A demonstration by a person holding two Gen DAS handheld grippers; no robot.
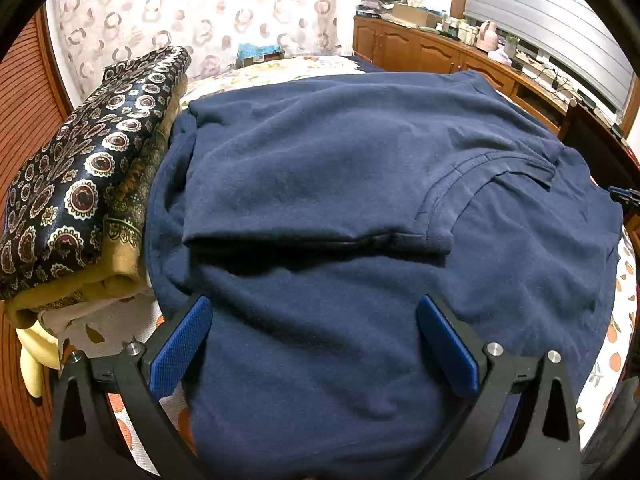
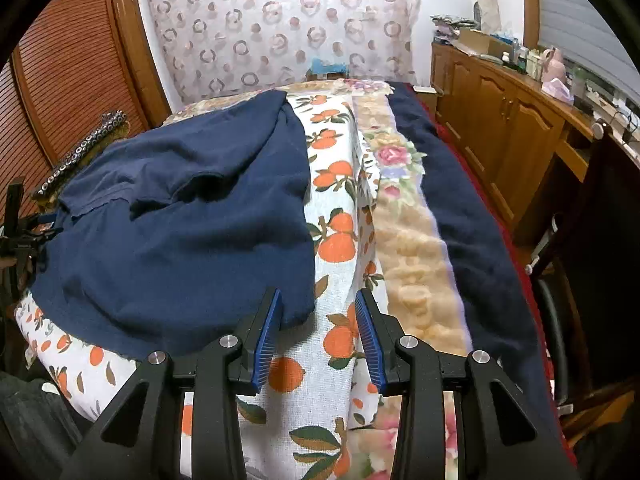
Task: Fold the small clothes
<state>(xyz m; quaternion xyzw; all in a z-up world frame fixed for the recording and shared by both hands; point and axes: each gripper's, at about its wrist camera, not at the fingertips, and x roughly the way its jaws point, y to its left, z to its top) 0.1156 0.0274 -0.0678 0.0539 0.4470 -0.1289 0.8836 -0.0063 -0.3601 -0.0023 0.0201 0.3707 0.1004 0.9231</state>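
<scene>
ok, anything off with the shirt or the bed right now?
Nothing damaged or spilled. The navy shirt lies half-folded and rumpled, one side flap turned over the body, its hem corner bunched beside the right tool. Both tools, left included, are open and hold nothing.

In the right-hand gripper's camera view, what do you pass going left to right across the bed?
Navy T-shirt → orange-print cloth → fuzzy floral blanket strip → dark navy blanket → wooden cabinets.
</scene>
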